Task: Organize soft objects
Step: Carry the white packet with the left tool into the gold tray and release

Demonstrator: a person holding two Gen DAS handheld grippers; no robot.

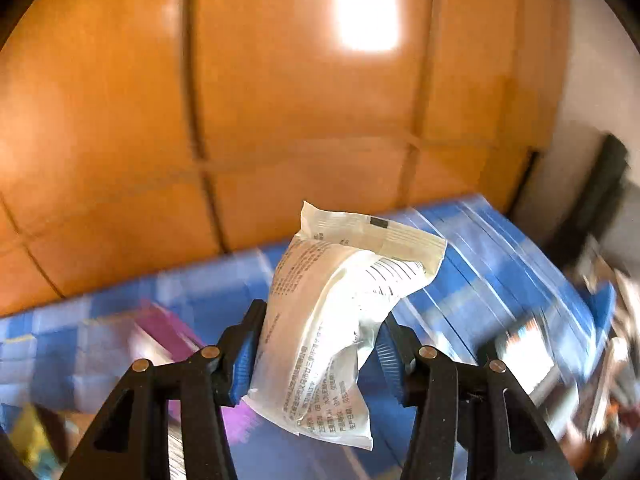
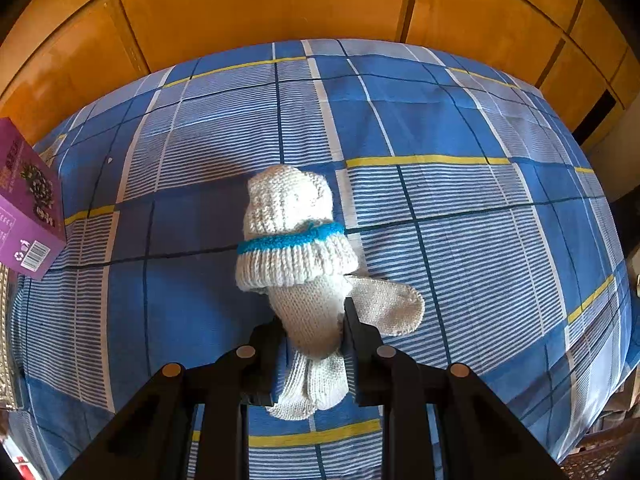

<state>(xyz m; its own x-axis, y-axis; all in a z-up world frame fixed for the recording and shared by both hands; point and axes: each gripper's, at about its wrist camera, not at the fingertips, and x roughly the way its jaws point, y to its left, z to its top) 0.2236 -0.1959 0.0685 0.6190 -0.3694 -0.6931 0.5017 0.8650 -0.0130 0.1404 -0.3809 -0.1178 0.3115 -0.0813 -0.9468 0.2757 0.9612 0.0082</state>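
Carrying step, by the look of it: both grippers loaded, nothing set down yet.

Nearest in the left wrist view, left gripper [image 1: 318,346] closed partway on a white packet [image 1: 340,320], blue pads pressing its crumpled middle. Packet soft and creased, small dark print across it, sealed flat end sticking up, lower end hanging below the pads. Lifted clear of the bed [image 1: 500,264], all behind it blurred.

In the right wrist view, right gripper [image 2: 310,320] nearly closed on a knitted glove [image 2: 308,312], pinched at the palm, pointing steeply down. Off-white knit, limp, fingers drooping near the gripper, thumb out to one side; ribbed cuff with a turquoise band lying over the middle of the checked bed [image 2: 480,200].

Farther off, purple box [image 2: 30,204] at the bed's left edge; orange wooden panels [image 2: 280,0] beyond the far edge.

Next, probably: picking a spot for each, lowering gently, opening only once resting.
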